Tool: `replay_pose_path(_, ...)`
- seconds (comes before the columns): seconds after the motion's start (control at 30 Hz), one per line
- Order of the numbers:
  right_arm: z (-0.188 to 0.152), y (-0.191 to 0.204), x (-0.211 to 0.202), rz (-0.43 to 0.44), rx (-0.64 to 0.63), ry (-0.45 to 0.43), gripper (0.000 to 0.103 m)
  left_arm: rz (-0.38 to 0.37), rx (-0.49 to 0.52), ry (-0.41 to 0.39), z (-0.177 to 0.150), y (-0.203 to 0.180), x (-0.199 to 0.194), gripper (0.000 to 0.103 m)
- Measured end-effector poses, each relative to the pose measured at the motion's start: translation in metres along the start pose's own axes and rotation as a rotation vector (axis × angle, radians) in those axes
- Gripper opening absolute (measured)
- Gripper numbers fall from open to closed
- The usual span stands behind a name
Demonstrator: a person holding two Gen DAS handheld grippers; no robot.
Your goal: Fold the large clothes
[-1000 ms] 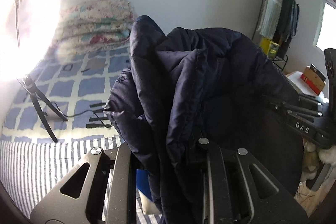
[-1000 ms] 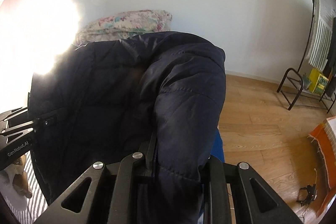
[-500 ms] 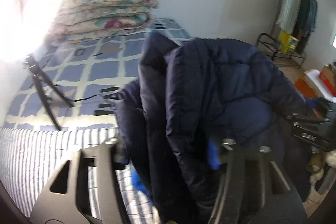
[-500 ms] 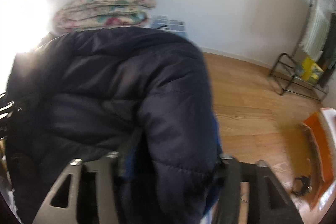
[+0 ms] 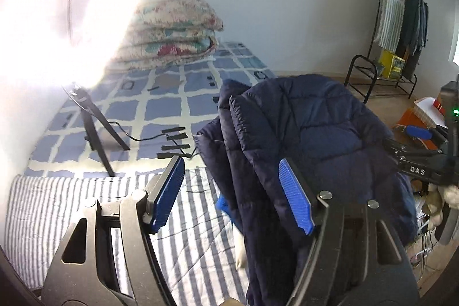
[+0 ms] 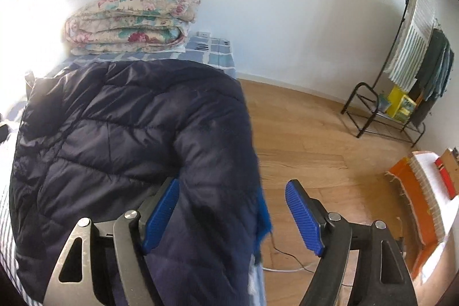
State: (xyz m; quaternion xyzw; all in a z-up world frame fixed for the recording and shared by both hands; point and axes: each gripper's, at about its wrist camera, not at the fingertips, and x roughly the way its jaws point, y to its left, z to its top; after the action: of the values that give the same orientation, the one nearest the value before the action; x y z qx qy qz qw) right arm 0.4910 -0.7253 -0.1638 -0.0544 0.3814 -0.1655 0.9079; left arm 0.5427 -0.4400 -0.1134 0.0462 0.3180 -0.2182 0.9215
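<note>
A dark navy quilted puffer jacket (image 5: pixel 309 134) hangs bunched in front of both grippers, over the near edge of the bed. My left gripper (image 5: pixel 232 194) is open; a fold of the jacket drapes between its blue pads (image 5: pixel 294 200), loose against the right one. My right gripper (image 6: pixel 232 214) is open too; the jacket (image 6: pixel 120 134) lies across its gap against the left pad (image 6: pixel 160 214). The right gripper's body also shows at the right edge of the left wrist view (image 5: pixel 424 162).
The bed has a striped sheet (image 5: pixel 57 205) and blue checked cover (image 5: pixel 160 108), with a folded floral quilt (image 5: pixel 175 30) at its head. A tripod (image 5: pixel 91 122) with cable stands on the bed. Wooden floor (image 6: pixel 309 134), a clothes rack (image 6: pixel 407 70) and orange box (image 6: pixel 424 205) lie right.
Both grippers were shut on the jacket one second ago and have opened. The jacket has dropped lower, showing more of the bed and floor.
</note>
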Motion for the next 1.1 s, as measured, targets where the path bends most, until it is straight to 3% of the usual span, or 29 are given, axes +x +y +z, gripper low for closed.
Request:
replay_pose_path(0.3,-0.018,-0.015,-0.07,0.036,0.038,-0.035,0.078,-0.026,0.067,-0.079,-0.008,-0.011,-0.101,0.071)
replay_pose_path(0.57,-0.021,0.0,-0.168,0.072,0.051,-0.127,0.079,-0.053,0.102,-0.142,-0.022,-0.017,-0.193,0.071)
replay_pose_path(0.9,-0.058,0.042,-0.302,0.06,0.058,-0.213,0.088,-0.042,0.112,-0.18,-0.072,0.0,-0.324,0.071)
replay_pose_path(1.1,-0.1,0.075,-0.37,0.05,0.052,-0.257,0.093,-0.037,0.127,-0.183,-0.117,0.011,-0.389,0.078)
